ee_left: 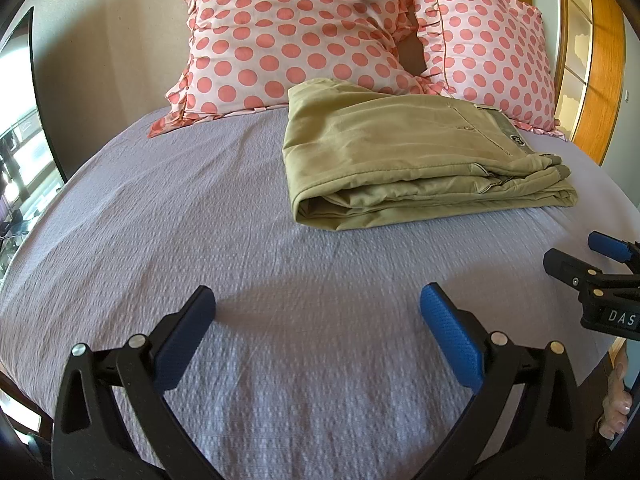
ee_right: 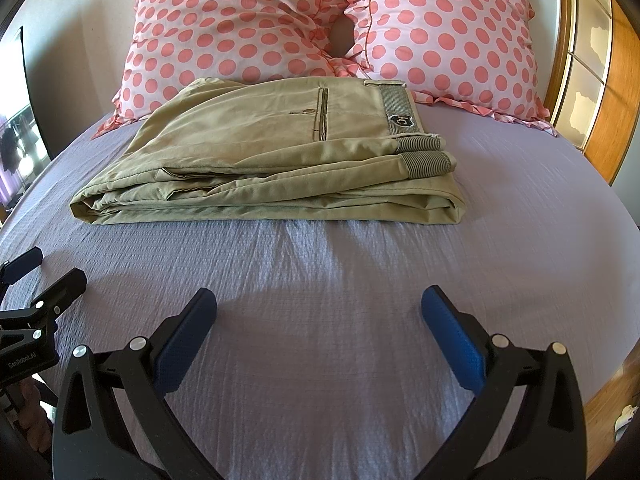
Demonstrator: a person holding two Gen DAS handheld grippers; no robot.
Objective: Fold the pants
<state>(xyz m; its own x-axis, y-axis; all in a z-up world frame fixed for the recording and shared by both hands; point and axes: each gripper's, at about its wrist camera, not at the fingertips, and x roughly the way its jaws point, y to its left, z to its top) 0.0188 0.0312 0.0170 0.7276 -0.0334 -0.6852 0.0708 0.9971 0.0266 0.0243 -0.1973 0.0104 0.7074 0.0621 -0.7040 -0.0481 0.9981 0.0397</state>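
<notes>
Khaki pants lie folded in a flat stack on the lilac bedspread, just in front of the pillows; they also show in the right wrist view, waistband with a dark label to the right. My left gripper is open and empty, hovering over bare bedspread well short of the pants. My right gripper is open and empty too, also short of the pants. Each gripper shows at the edge of the other's view: the right one, the left one.
Two pink polka-dot pillows lean against the wall behind the pants. A wooden frame with glass panes stands at the right. The bed's wooden edge shows at lower right. A dark-framed window is at the left.
</notes>
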